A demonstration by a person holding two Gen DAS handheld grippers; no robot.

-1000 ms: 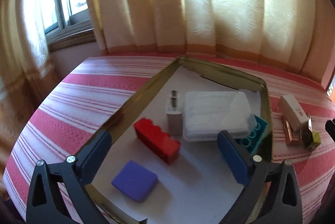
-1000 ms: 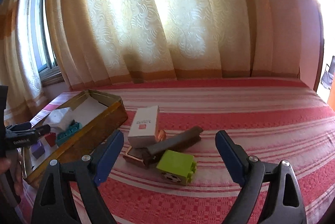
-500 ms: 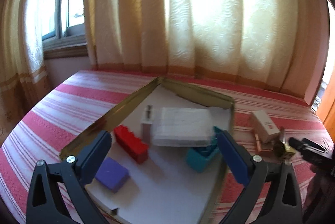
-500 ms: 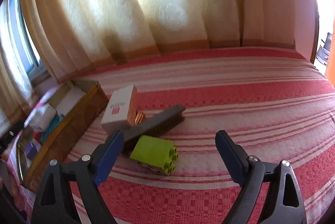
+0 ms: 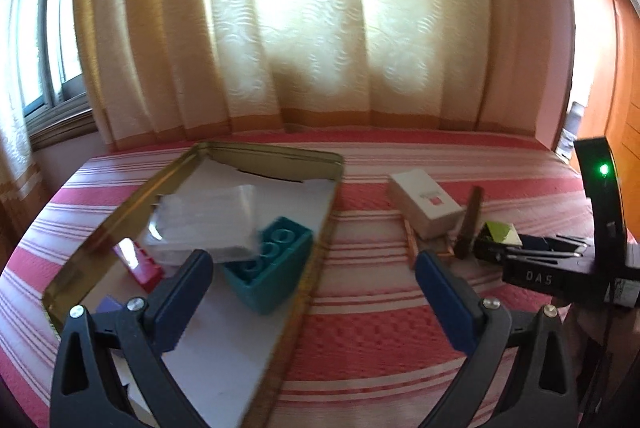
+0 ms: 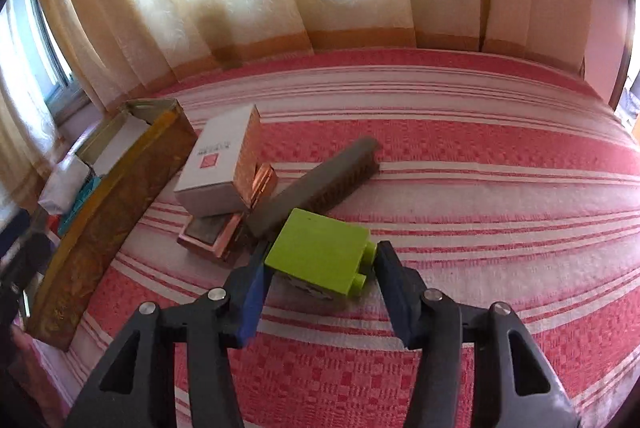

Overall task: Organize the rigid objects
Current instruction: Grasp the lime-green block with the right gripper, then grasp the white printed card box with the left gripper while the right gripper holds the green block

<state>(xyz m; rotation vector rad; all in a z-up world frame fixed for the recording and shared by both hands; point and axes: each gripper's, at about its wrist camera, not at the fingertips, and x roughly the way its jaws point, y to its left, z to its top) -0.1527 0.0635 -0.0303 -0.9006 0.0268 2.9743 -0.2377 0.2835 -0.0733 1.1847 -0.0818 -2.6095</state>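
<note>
Five pieces already inside the gold tin [image 5: 280, 152] at the left of the bed [image 6: 480, 148]: clear plastic case [image 5: 208, 220], teal block [image 5: 276, 268], red block [image 5: 144, 268], purple piece [image 5: 108, 304], and probably more hidden beneath the case. Four more loose on the striped cover just right of the tin: white box [image 6: 216, 164] leaning on a copper case [image 6: 216, 236], a grey bar [image 6: 320, 180] lying aslant, and nearest, the green block [image 6: 316, 244], touching the bar's near end.

Right gripper [image 6: 322, 254] tilted down over that green block, fingers closing with the block between them. Left finger at the block's plain side, right finger just beside the studs; no firm clamp to be seen yet. Probably taken across the flat sides for a square hold, and chosen first as the nearest piece, free of the pile.

Left gripper [image 5: 312, 260] hanging over the tin's near right rim, fingers spread wide, nothing between them. Likely kept clear so as to leave the tin open for the next piece.

Against a second ago: right fingers then fully spread, with the green block lying well ahead; now lower, narrowed, one on either side of it. Left view then centred on the tin's contents; now swung right, tin at the left, loose pile and right gripper in sight.
</note>
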